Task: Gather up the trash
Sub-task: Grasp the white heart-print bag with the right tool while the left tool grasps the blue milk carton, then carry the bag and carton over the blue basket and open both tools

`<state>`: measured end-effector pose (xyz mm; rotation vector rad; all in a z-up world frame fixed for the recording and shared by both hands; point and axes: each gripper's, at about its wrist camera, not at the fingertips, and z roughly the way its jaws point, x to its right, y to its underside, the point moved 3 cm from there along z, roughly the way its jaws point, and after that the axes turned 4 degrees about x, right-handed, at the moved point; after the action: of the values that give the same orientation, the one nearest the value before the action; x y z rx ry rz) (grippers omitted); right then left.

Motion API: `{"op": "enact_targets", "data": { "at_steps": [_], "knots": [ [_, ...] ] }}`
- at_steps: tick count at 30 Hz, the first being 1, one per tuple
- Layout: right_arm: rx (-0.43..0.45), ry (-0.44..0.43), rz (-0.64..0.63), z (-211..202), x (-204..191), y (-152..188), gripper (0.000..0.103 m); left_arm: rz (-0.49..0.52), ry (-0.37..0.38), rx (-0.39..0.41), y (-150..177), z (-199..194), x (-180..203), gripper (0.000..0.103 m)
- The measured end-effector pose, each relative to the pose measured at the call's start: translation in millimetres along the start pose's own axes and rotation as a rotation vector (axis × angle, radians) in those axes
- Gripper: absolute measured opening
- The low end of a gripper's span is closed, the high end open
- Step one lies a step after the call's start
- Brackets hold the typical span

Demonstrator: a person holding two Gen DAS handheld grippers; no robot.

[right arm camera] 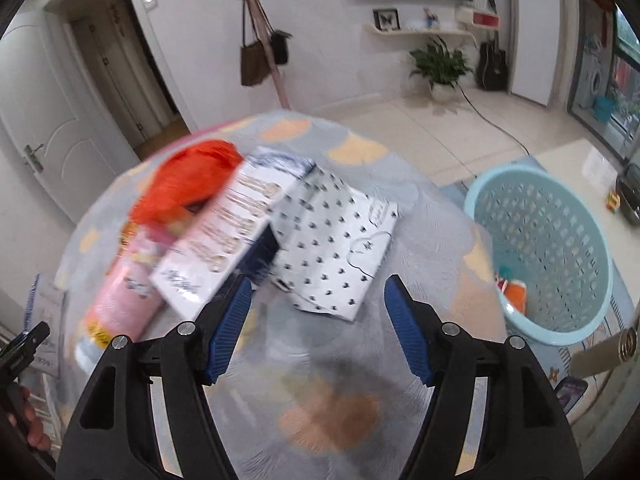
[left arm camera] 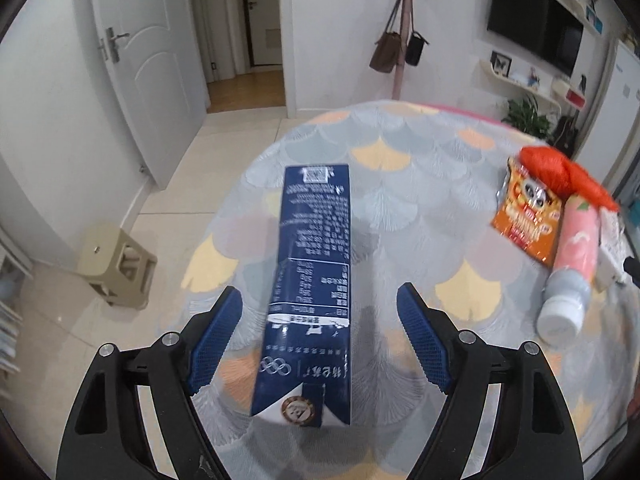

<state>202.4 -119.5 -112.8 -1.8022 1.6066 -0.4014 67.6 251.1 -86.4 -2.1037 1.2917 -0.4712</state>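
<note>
Navy-blue rectangular milk carton (left arm camera: 310, 280) lies at 12 o'clock between the wide-open, empty left gripper (left arm camera: 320, 336). Off-centre closure may push it sideways. Right gripper (right arm camera: 318, 328), open and empty, faces blurred white boxes (right arm camera: 280, 224).

Print on the carton between my fingers, little of it legible

On the dark blue milk carton (left arm camera: 310, 280), lying on the counter with its print upside down to me, I can make out a QR code near its far end, a boxed table of white figures mid-length, five interlocked rings beside a white Chinese brand name near my end, and a round brown seal on the white tip; the characters and numbers are too small and blurred for me to read. The orange snack packet (left arm camera: 524, 216) at the counter's right edge carries bold yellow lettering I cannot read. In my right view, the white box (right arm camera: 216, 240) shows rows of gold lettering, smeared by blur.
</note>
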Motion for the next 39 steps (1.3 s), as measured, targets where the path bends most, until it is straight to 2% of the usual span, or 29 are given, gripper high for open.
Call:
{"op": "enact_targets", "data": {
  "at_steps": [5, 7, 9, 12, 13, 15, 19, 21, 26, 29, 34, 39],
  "knots": [
    [-0.009, 0.028, -0.026, 13, -3, 1, 0.065, 0.017, -0.021, -0.017, 4, 12, 2, 0.075],
    [0.000, 0.045, -0.034, 16, -7, -1, 0.065, 0.020, -0.025, -0.022, 5, 16, 3, 0.071],
    [0.010, 0.071, -0.048, 19, -9, -4, 0.063, 0.021, -0.028, -0.033, 7, 19, 4, 0.062],
    [0.011, 0.089, -0.061, 26, -11, -9, 0.050, 0.025, -0.033, -0.035, 8, 22, 4, 0.038],
    [0.012, 0.092, -0.062, 26, -10, -10, 0.047, 0.020, -0.022, -0.035, 8, 22, 4, 0.034],
    [0.022, 0.087, -0.061, 25, -8, -12, 0.035, 0.012, -0.012, -0.030, 7, 20, 3, 0.034],
    [0.042, 0.059, -0.054, 18, 0, -15, 0.019, 0.010, 0.015, 0.008, 5, 9, 7, 0.034],
    [0.050, 0.034, -0.033, 12, 4, -14, 0.011, 0.009, 0.044, 0.029, 1, 0, 12, 0.034],
    [0.118, -0.015, -0.007, -17, 15, -14, 0.010, 0.040, 0.123, 0.100, -10, -32, 39, 0.034],
    [0.156, -0.014, -0.011, -35, 20, -16, 0.010, 0.057, 0.183, 0.134, -18, -49, 60, 0.034],
    [0.219, -0.033, 0.014, -68, 35, -23, 0.010, 0.092, 0.322, 0.181, -27, -77, 107, 0.034],
    [0.277, -0.026, 0.063, -92, 59, -33, 0.010, 0.156, 0.484, 0.206, -34, -97, 171, 0.034]
  ]
}}
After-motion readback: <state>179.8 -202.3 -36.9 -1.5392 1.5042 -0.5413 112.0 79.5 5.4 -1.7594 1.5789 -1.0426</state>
